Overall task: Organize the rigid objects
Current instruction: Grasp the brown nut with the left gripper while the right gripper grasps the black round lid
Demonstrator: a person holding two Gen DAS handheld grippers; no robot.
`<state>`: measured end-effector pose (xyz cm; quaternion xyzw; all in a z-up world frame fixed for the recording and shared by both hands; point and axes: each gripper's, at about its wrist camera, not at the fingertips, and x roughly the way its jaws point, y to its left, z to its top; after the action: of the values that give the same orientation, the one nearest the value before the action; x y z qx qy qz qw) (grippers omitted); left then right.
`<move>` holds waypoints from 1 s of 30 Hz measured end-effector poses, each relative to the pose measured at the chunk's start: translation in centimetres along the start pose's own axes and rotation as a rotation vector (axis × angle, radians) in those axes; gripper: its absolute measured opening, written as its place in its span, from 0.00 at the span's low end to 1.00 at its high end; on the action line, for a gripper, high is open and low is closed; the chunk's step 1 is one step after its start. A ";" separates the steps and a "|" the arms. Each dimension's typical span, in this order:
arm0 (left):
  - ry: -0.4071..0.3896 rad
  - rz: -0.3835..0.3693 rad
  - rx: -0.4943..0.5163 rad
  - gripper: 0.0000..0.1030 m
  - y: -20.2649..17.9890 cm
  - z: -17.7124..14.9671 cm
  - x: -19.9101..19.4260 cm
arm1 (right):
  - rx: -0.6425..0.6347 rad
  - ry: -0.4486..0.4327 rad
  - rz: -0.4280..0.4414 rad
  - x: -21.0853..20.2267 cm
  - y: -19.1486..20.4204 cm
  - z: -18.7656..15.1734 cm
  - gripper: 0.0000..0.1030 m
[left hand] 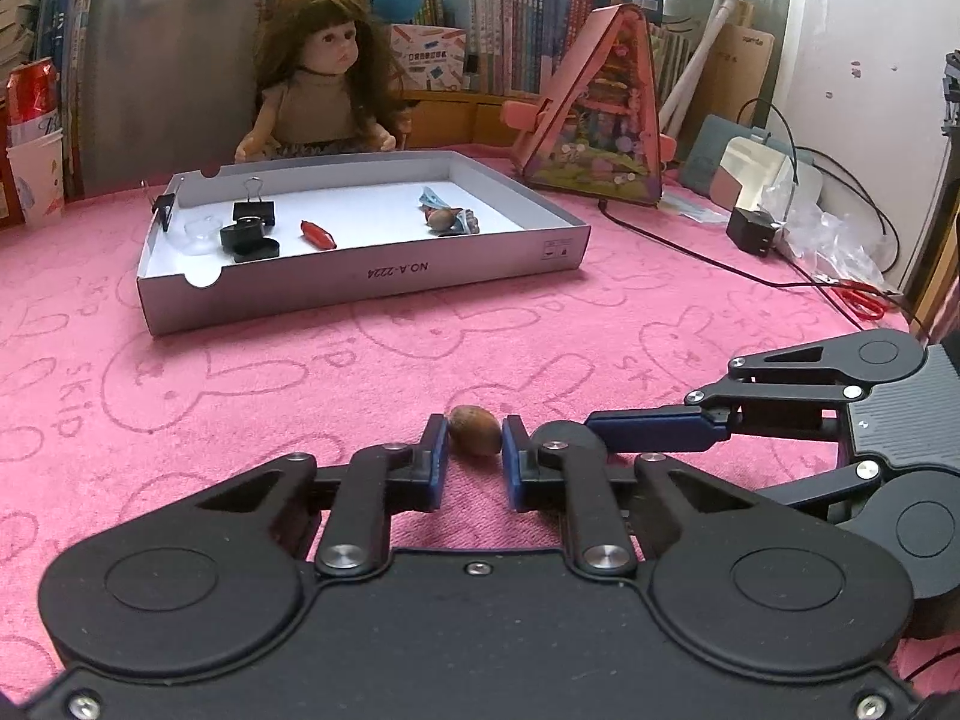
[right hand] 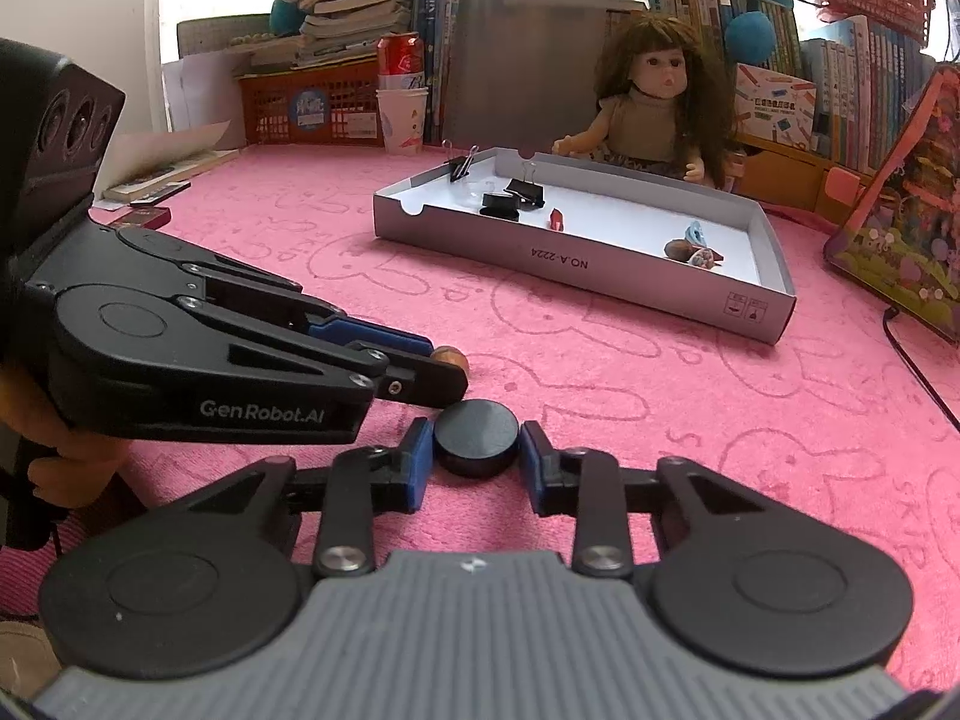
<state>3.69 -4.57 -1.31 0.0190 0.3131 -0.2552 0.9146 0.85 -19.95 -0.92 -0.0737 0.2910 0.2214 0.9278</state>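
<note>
A small brown nut (left hand: 474,431) lies on the pink cloth, and my left gripper (left hand: 475,450) is shut on it, both blue pads touching its sides. In the right wrist view the same nut (right hand: 454,355) peeks out past the left gripper (right hand: 441,369). A flat black disc (right hand: 476,435) rests on the cloth with my right gripper (right hand: 475,456) shut on it, a pad against each side. The two grippers sit side by side, almost touching. Farther back lies a shallow grey cardboard tray (left hand: 360,277) (right hand: 600,269) with binder clips, a black disc, a red piece and another nut inside.
A doll (left hand: 324,78) sits behind the tray. A red can (left hand: 30,96) on paper cups stands at the far left, and a colourful triangular toy house (left hand: 606,120) at the far right. A black cable (left hand: 690,249), a charger and red scissors (left hand: 861,297) lie at the right.
</note>
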 end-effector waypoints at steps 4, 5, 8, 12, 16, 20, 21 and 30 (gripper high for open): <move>0.002 0.012 0.004 0.17 -0.1 0.1 0.0 | 0.006 -0.008 -0.007 -0.1 -0.2 0.0 0.35; 0.004 0.015 0.003 0.17 -0.1 0.1 0.0 | 0.010 -0.011 -0.008 -0.1 -0.4 0.0 0.35; 0.007 0.025 0.006 0.17 -0.1 0.3 0.0 | 0.021 -0.018 -0.020 -0.2 -0.8 0.0 0.35; 0.001 0.046 0.013 0.17 -0.2 0.5 -0.3 | 0.041 -0.027 -0.040 -0.3 -1.4 0.0 0.35; -0.010 0.065 0.013 0.17 -0.1 0.8 -0.6 | 0.064 -0.036 -0.059 -0.4 -2.2 0.1 0.35; -0.011 0.079 0.019 0.17 -0.1 1.0 -0.8 | 0.080 -0.043 -0.074 -0.3 -2.9 0.2 0.35; -0.011 0.083 0.022 0.17 -0.1 1.1 -0.8 | 0.082 -0.046 -0.077 -0.4 -3.0 0.1 0.35; -0.023 0.135 0.015 0.17 0.4 2.9 -0.3 | 0.128 -0.065 -0.094 0.1 -4.5 1.0 0.35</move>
<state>5.28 -4.64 1.11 0.0439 0.2987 -0.1952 0.9331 3.52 -23.69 -0.15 -0.0207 0.2703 0.1607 0.9490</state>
